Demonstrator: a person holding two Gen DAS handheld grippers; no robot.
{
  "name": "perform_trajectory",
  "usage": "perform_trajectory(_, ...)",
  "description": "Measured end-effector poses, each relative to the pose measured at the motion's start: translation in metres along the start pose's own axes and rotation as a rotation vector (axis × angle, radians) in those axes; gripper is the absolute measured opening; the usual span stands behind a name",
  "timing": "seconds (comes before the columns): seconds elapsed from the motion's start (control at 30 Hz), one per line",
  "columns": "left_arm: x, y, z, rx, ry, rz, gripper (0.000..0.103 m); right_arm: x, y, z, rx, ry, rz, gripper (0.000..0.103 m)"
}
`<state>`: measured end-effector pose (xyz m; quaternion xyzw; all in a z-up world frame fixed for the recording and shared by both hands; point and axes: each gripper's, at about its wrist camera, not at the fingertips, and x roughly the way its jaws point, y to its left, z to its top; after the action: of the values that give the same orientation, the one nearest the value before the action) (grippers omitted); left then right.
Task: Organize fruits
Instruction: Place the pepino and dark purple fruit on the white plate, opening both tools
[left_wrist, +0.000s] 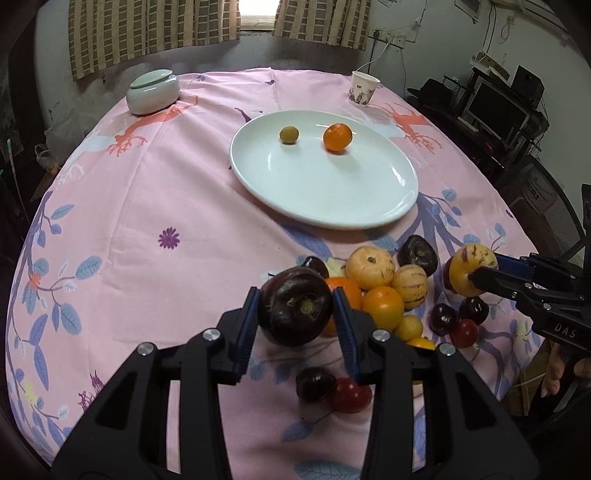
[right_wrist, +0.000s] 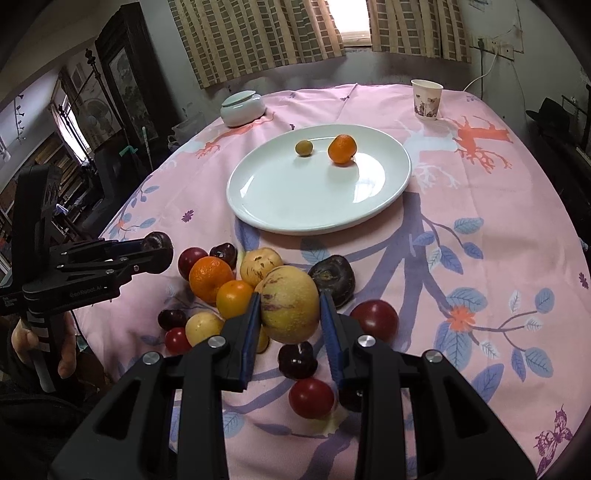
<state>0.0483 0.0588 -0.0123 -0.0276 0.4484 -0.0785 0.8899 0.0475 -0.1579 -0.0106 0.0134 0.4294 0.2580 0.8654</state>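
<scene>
Tablecloth (left_wrist: 140, 206) is matt printed pink cloth, lightly creased. Plate (left_wrist: 369, 218) is glossy white ceramic, as is the lidded pale-green jar (left_wrist: 153, 90). Cup (left_wrist: 362, 88) looks like printed paper. Dark fruit (left_wrist: 295, 308) has smooth, shiny skin; the striped yellow one (right_wrist: 290, 308) is duller. Curtains (left_wrist: 147, 33) are woven cloth.

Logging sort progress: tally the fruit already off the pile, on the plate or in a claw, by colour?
orange fruit: 1, on the plate
green fruit: 1, on the plate
dark purple fruit: 1, in the left claw
yellow streaked fruit: 1, in the right claw
Total: 4
</scene>
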Motion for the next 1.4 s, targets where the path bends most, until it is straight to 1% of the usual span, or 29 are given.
perform_trajectory(0.07,0.004,-0.001,0.020,0.011,-0.009,-0.010,0.040,0.002,-0.003,0.016,-0.010,-0.004,0.003,0.032)
perform_trajectory(0.2,0.019,-0.004,0.078,0.037,-0.032,-0.036,0.040,0.014,-0.013,0.068,-0.036,-0.033,-0.022,0.032)
perform_trajectory(0.3,0.048,-0.005,0.124,0.035,-0.032,-0.031,0.040,0.042,-0.031,0.108,-0.030,-0.044,-0.070,0.032)
perform_trajectory(0.4,0.093,-0.004,0.156,0.016,0.023,-0.024,0.040,0.083,-0.055,0.134,0.002,-0.016,-0.133,0.032)
perform_trajectory(0.47,0.120,-0.002,0.166,0.007,0.060,-0.009,0.040,0.106,-0.069,0.141,0.014,0.009,-0.163,0.032)
perform_trajectory(0.53,0.138,0.003,0.171,-0.005,0.088,-0.009,0.040,0.124,-0.075,0.145,0.003,0.026,-0.173,0.032)
perform_trajectory(0.63,0.154,0.007,0.175,-0.009,0.105,-0.007,0.040,0.136,-0.075,0.147,-0.017,0.031,-0.161,0.032)
perform_trajectory(0.73,0.164,0.012,0.177,-0.020,0.118,-0.003,0.041,0.143,-0.075,0.149,-0.036,0.031,-0.172,0.032)
perform_trajectory(0.77,0.167,0.014,0.178,-0.027,0.121,-0.001,0.041,0.145,-0.074,0.149,-0.043,0.032,-0.180,0.035)
perform_trajectory(0.83,0.170,0.020,0.183,-0.051,0.118,0.002,0.042,0.146,-0.073,0.150,-0.056,0.013,-0.205,0.057)
perform_trajectory(0.87,0.168,0.022,0.184,-0.059,0.111,0.005,0.043,0.143,-0.072,0.151,-0.059,-0.006,-0.219,0.058)
perform_trajectory(0.93,0.157,0.024,0.187,-0.068,0.093,0.004,0.056,0.132,-0.068,0.153,-0.071,-0.029,-0.236,0.058)
perform_trajectory(0.97,0.147,0.024,0.188,-0.069,0.075,0.001,0.059,0.124,-0.066,0.154,-0.072,-0.038,-0.239,0.058)
perform_trajectory(1.03,0.119,0.022,0.185,-0.059,0.019,0.004,0.076,0.100,-0.062,0.152,-0.071,-0.068,-0.241,0.060)
perform_trajectory(1.07,0.101,0.021,0.181,-0.053,-0.016,0.011,0.080,0.089,-0.060,0.150,-0.068,-0.079,-0.244,0.063)
perform_trajectory(1.13,0.064,0.019,0.166,-0.043,-0.093,0.033,0.095,0.060,-0.059,0.138,-0.037,-0.099,-0.249,0.083)
perform_trajectory(1.17,0.048,0.019,0.157,-0.039,-0.127,0.045,0.097,0.046,-0.059,0.129,-0.018,-0.114,-0.236,0.088)
perform_trajectory(1.2,0.033,0.018,0.146,-0.039,-0.153,0.067,0.100,0.036,-0.058,0.121,-0.003,-0.123,-0.226,0.095)
perform_trajectory(1.27,0.012,0.019,0.119,-0.042,-0.177,0.123,0.100,0.018,-0.056,0.099,0.026,-0.124,-0.222,0.096)
perform_trajectory(1.4,-0.012,0.022,0.064,-0.072,-0.230,0.168,0.100,-0.006,-0.053,0.046,0.065,-0.088,-0.207,0.096)
